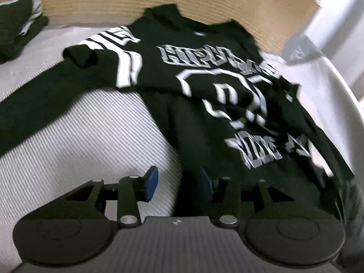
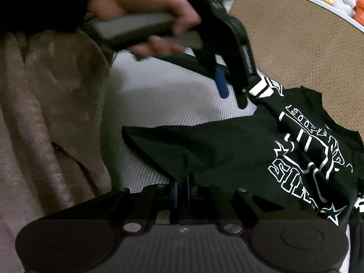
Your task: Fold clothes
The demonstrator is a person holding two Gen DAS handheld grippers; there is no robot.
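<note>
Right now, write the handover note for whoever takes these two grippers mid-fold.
Left gripper: open, nothing between its blue pads, poised over the shirt's lower edge.
Right gripper: shut on the hem of the black printed shirt, lifting that corner.
The shirt lies print-up on the white ribbed mat, one striped sleeve spread out to the side. Another dark garment sits at the mat's far corner.
Done: shirt laid out. Left: fold in the sleeves and body, then set it aside.

One black printed shirt (image 1: 204, 86), one folded dark garment (image 1: 18, 27), two grippers (image 1: 177, 184), one hand (image 2: 145, 6)
</note>
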